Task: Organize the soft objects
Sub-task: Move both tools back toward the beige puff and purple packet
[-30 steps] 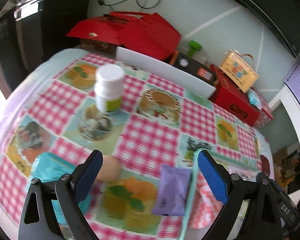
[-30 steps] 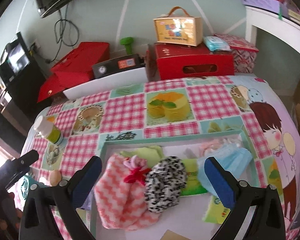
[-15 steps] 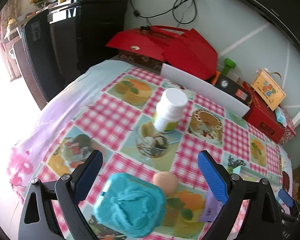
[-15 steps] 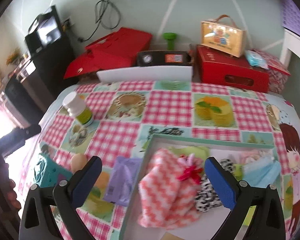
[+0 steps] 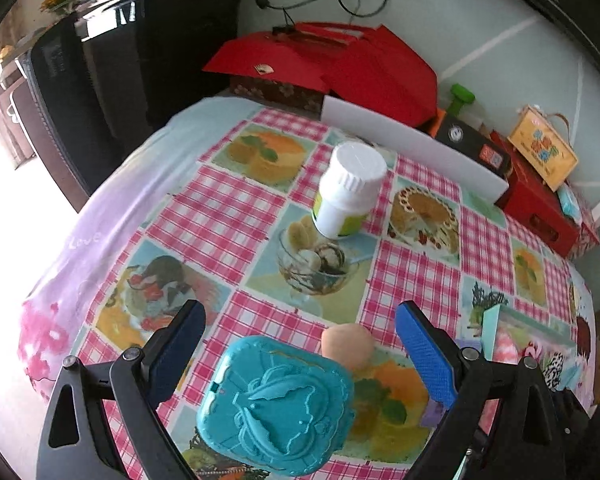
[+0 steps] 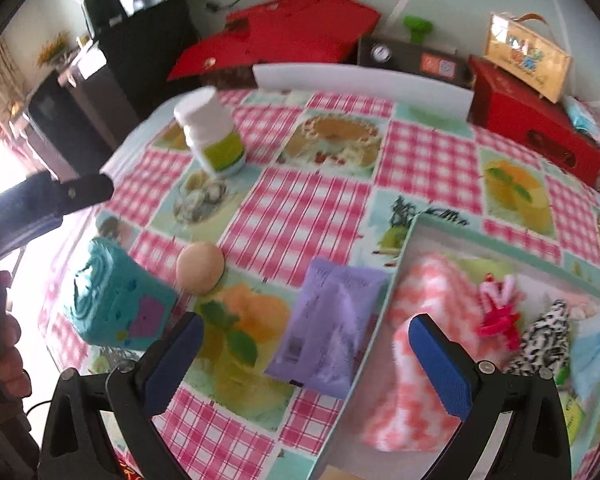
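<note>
Both grippers' jaws gape empty; egg (image 5: pixel 347 346) touches teal case (image 5: pixel 275 404), purple packet (image 6: pixel 331 322) abuts tray (image 6: pixel 384 312).

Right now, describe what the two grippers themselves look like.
Both look alike. The left gripper has black plastic arms with triangular cut-outs and round silver pivot screws, ending in flat blue pads with a fine dotted texture. The right gripper has the same black frame, screws and blue textured pads. No cables or markings show on either.
</note>
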`<state>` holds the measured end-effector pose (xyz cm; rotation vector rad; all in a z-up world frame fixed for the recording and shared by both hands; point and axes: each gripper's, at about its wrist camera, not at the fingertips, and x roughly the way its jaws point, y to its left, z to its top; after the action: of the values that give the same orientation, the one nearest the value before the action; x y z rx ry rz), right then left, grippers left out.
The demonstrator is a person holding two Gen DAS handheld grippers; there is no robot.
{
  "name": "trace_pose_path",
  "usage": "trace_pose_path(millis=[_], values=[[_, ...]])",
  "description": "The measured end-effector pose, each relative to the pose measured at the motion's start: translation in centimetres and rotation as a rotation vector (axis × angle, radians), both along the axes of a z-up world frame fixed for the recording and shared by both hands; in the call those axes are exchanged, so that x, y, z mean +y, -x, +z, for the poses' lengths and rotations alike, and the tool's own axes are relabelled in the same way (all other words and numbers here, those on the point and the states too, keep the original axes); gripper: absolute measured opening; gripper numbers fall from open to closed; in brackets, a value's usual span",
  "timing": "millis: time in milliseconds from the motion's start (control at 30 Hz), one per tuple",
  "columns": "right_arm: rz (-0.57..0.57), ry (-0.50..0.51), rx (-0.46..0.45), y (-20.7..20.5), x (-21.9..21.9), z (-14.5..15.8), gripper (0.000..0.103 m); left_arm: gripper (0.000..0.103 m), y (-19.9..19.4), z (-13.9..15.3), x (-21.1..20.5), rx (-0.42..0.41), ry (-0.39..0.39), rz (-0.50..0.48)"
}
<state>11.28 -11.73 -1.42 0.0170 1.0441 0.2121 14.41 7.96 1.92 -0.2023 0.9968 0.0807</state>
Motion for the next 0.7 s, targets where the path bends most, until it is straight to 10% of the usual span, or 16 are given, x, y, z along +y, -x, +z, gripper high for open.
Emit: trace_pose_path(millis=[700], values=[[-0.057, -0.073, 0.016, -0.4, -3.4, 0.4, 0.103, 0.095, -6.6, -4.7, -5.9, 0.456, -0.134, -0.413]])
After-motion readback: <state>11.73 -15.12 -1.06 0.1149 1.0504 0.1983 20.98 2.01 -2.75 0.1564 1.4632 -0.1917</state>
